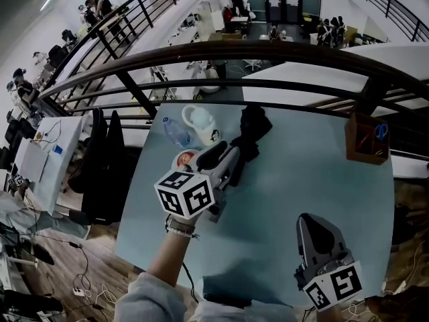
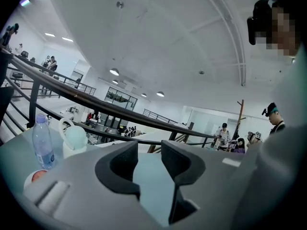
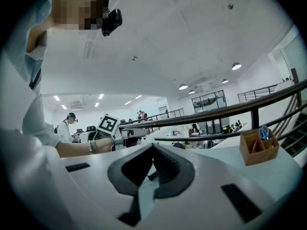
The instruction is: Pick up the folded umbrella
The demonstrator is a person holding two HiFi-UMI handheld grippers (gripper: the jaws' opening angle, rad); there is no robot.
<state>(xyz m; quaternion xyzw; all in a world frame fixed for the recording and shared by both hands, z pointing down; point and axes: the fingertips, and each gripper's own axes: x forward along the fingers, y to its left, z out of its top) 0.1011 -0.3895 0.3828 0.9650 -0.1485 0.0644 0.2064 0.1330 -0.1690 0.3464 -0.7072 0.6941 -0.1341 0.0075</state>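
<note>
**Fig.** Head view, w/ both gripper views. Pale blue-green tabletop [image 1: 301, 180] beside a dark curved metal railing [image 1: 268, 51].

**L gripper** [image 1: 224, 154] [image 2: 149, 150]: released. Jaws stand apart, only bare tabletop shows betw. them, nothing held.

**R gripper** [image 1: 305, 220] [image 3: 153, 147]: clenched. Jaw tips meet, nothing betw. them. It sits low over the table's near edge, behind and to the R of the L gripper.

**Black folded umbrella** [image 1: 253, 129]: lies on the table just ahead of the L gripper's tips, slightly to their R. Contact w/ that gripper can't be judged. It is well ahead of the R gripper, to its L.

**Other items, rel. to L gripper:**
- White ceramic mug w/ small dark print [image 1: 201, 123] [image 2: 74, 138]: ahead-L.
- Clear plastic water bottle [image 1: 175, 133] [image 2: 43, 145]: further L, beside the mug.
- Small round red-and-white object [image 1: 186, 158] [image 2: 36, 176]: close on the L, type unclear.

**Rel. to R gripper:** brown wooden box holding pens and scissors [image 1: 367, 138] [image 3: 256, 147], ahead-R at the table's far corner.
</note>
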